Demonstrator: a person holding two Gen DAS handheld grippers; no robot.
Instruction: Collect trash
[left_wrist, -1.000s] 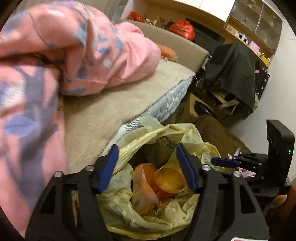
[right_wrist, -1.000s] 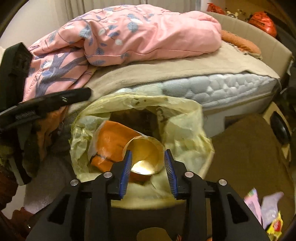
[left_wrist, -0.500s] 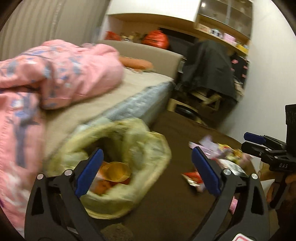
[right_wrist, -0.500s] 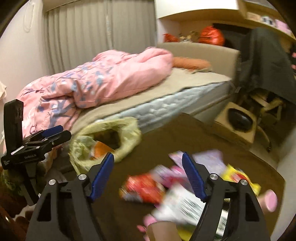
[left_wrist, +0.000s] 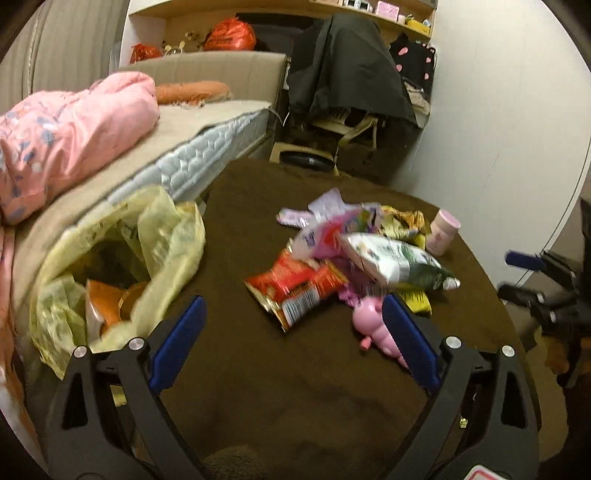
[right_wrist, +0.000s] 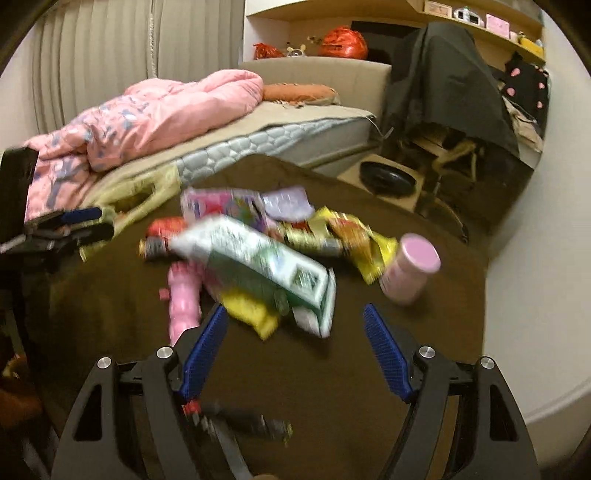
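Observation:
A pile of snack wrappers lies on the brown-covered table (left_wrist: 280, 387): a red packet (left_wrist: 295, 291), a white-green bag (left_wrist: 399, 264), a pink toy (left_wrist: 373, 328) and a pink-lidded bottle (left_wrist: 443, 232). A yellow trash bag (left_wrist: 122, 266) with orange trash inside hangs at the table's left edge. My left gripper (left_wrist: 291, 339) is open and empty, just short of the pile. My right gripper (right_wrist: 295, 350) is open and empty in front of the white-green bag (right_wrist: 258, 266) and the bottle (right_wrist: 410, 269).
A bed with a pink duvet (left_wrist: 70, 133) stands behind the bag. A dark-draped chair (left_wrist: 347, 74) and a wall (left_wrist: 498, 110) are at the back right. A dark blurred object (right_wrist: 243, 424) lies under my right gripper.
Both grippers swung from over the trash bag to the right, toward the pile on the table, and their jaws opened wide. The views are motion-blurred.

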